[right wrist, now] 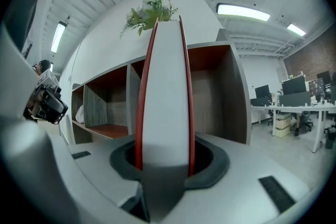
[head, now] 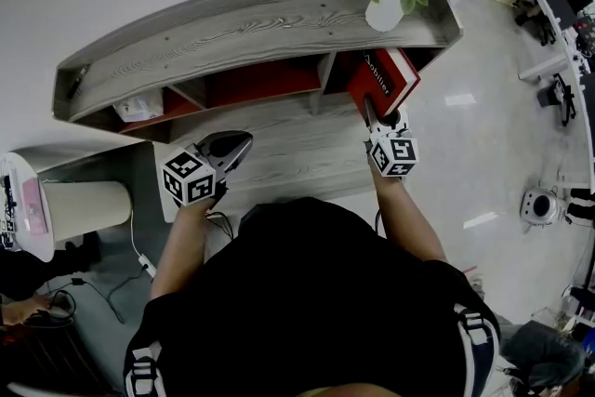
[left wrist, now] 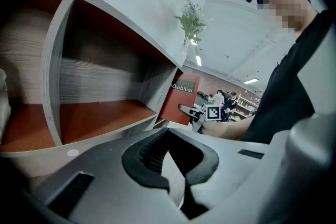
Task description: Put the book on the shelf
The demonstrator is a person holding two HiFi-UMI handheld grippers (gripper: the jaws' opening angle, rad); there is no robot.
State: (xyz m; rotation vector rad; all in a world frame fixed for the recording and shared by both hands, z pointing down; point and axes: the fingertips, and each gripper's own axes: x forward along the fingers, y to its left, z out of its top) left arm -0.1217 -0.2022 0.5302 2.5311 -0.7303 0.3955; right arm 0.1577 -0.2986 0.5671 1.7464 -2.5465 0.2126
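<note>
Shelf [head: 232,33]: grey wood, red-lined compartments. Left gripper [head: 232,150] hangs in front of the middle compartments, jaws apart, nothing between them. Red book [head: 383,81] on edge, tilted, at the mouth of the rightmost compartment; its far end looks just inside, hard to be sure. Right gripper [head: 374,118] clamps its near edge. Flower vase [head: 383,9] on the shelf top above.
</note>
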